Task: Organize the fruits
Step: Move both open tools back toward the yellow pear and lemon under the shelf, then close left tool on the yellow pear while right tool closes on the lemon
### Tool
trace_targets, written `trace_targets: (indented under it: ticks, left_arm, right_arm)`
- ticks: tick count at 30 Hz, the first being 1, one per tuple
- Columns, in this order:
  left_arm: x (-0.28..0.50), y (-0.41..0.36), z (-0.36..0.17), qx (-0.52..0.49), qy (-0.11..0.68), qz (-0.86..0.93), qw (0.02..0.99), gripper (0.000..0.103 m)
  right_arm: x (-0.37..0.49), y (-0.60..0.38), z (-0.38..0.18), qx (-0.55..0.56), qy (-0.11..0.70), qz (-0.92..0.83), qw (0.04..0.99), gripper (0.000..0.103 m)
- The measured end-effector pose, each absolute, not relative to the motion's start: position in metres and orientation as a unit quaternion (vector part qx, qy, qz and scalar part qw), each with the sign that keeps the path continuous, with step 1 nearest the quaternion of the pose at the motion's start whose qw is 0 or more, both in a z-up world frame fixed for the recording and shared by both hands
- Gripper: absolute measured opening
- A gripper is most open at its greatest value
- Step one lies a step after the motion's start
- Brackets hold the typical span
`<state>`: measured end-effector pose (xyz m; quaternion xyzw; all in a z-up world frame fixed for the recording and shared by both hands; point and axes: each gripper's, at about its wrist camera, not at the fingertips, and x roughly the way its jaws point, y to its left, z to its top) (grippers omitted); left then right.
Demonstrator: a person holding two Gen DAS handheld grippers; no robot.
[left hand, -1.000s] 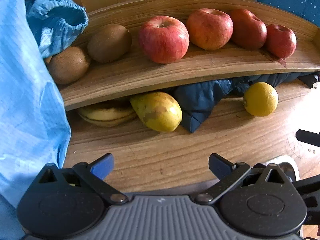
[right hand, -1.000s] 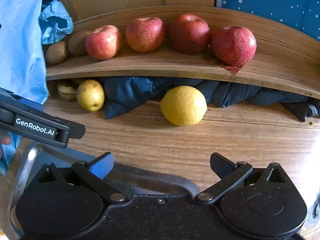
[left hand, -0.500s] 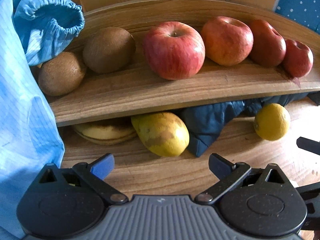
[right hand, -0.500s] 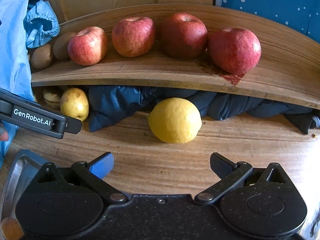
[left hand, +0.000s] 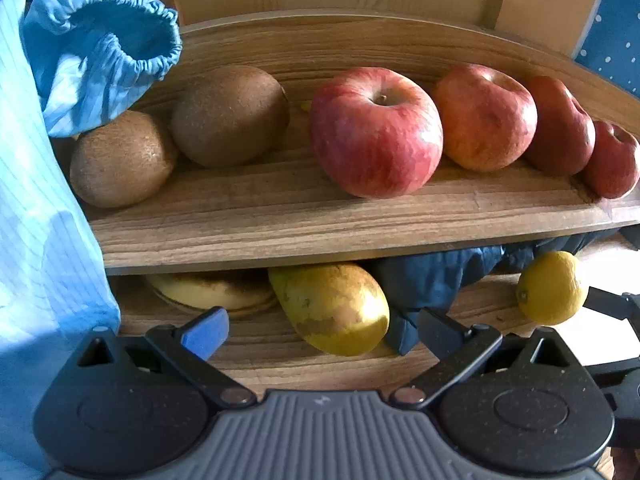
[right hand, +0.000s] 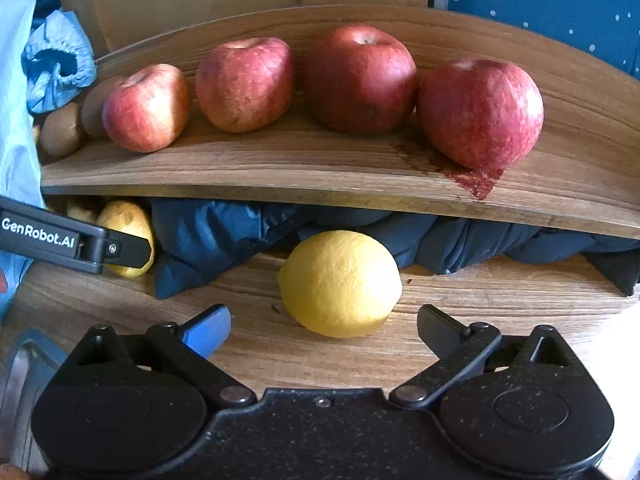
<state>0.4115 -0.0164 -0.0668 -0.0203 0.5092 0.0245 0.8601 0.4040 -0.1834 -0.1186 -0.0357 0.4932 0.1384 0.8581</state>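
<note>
Four apples, two kiwis on shelf | lemon below

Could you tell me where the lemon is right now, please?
The lemon sits on the lower wooden board, centred in the right wrist view just ahead of the open right tongs, in front of the dark blue cloth and below the apple shelf.

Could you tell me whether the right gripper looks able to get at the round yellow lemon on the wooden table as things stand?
Probably yes. The right gripper has its jaws wide open, and the round yellow lemon sits straight ahead on the wooden table. Only the crumpled dark blue cloth lies behind it.
</note>
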Motion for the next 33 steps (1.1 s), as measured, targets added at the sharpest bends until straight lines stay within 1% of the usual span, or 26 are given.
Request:
trace_targets:
  ticks: [3, 14, 22, 27, 33]
  left_arm:
    - [0.414, -0.013, -0.067, -0.024, 0.508, 0.023, 0.861, 0.102]
    - [0.413, -0.007, -0.073, -0.038, 0.509, 0.006, 0.860, 0.098]
    - [0.410, -0.005, -0.077, -0.045, 0.509, 0.003, 0.860, 0.092]
    - [0.410, -0.004, -0.081, -0.054, 0.507, 0.000, 0.860, 0.084]
    - [0.411, -0.004, -0.090, -0.065, 0.507, -0.003, 0.860, 0.077]
  right_arm:
    - [0.405, -0.184, -0.119, -0.034, 0.493, 0.138, 0.858, 0.094]
    - [0.402, -0.179, -0.124, -0.035, 0.494, 0.135, 0.858, 0.089]
    - [0.400, -0.175, -0.126, -0.041, 0.491, 0.123, 0.861, 0.086]
    - [0.402, -0.170, -0.125, -0.042, 0.486, 0.112, 0.866, 0.082]
    - [0.398, -0.170, -0.121, -0.041, 0.480, 0.109, 0.869, 0.078]
